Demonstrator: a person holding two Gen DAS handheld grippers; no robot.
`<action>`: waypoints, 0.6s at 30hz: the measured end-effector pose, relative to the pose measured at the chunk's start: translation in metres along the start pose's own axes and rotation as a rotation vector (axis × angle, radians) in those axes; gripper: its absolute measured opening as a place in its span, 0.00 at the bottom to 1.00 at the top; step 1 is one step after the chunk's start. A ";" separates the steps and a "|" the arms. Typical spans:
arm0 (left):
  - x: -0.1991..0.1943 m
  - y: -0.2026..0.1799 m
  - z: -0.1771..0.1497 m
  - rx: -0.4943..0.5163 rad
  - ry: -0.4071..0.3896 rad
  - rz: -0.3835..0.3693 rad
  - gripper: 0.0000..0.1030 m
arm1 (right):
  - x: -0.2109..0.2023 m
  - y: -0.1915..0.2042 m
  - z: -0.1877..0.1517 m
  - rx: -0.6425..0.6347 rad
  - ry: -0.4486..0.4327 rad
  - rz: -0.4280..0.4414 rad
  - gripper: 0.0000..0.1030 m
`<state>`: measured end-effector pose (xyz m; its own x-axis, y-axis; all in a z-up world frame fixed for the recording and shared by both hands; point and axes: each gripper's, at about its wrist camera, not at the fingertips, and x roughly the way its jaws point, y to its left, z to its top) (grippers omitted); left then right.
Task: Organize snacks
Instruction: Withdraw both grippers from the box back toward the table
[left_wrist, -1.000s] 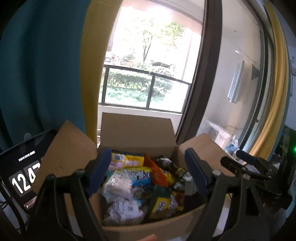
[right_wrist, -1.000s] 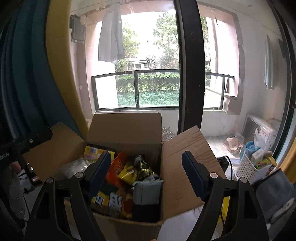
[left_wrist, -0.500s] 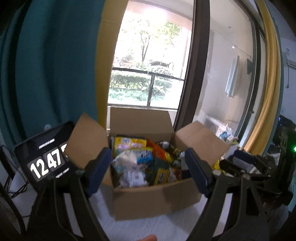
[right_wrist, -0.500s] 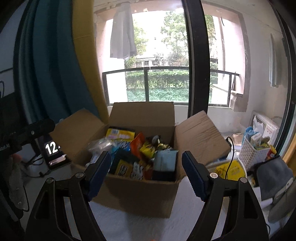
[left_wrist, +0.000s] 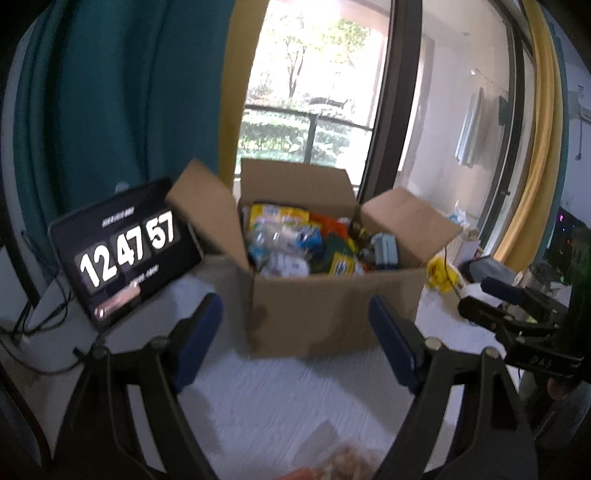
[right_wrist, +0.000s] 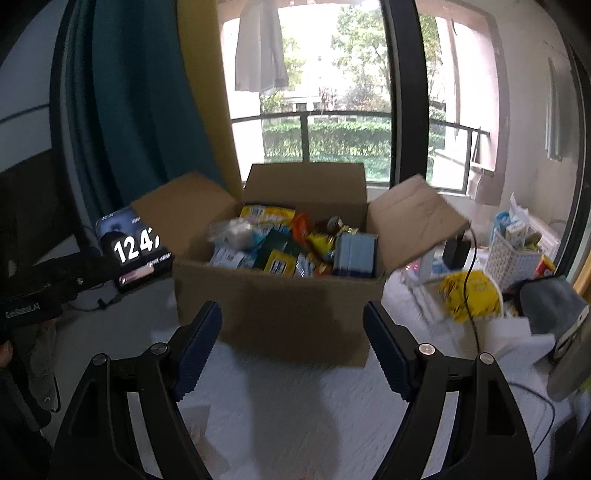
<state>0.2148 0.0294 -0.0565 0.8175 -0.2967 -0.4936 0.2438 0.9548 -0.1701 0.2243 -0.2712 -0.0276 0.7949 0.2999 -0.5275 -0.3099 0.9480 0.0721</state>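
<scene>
Snacks (right_wrist: 280, 247) in box (right_wrist: 273, 314), white tbl (right_wrist: 295, 406), window (right_wrist: 325, 110)

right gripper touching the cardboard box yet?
Apart. The right wrist view shows the right gripper open and empty, with white tabletop visible between its fingertips and the cardboard box.

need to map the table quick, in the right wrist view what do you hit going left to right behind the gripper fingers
left gripper → clock screen → cardboard box of snacks → yellow packet → white basket → grey cloth
</scene>
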 end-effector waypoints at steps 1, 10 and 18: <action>-0.001 0.003 -0.005 -0.006 0.009 0.002 0.80 | 0.001 0.002 -0.005 -0.001 0.010 0.004 0.79; 0.002 0.023 -0.055 -0.048 0.105 0.025 0.80 | 0.019 0.031 -0.048 -0.017 0.126 0.072 0.79; -0.001 0.044 -0.084 -0.064 0.156 0.073 0.80 | 0.039 0.076 -0.093 -0.052 0.256 0.166 0.79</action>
<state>0.1807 0.0703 -0.1352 0.7398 -0.2303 -0.6322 0.1484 0.9723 -0.1805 0.1831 -0.1970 -0.1215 0.5757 0.4076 -0.7088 -0.4565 0.8794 0.1349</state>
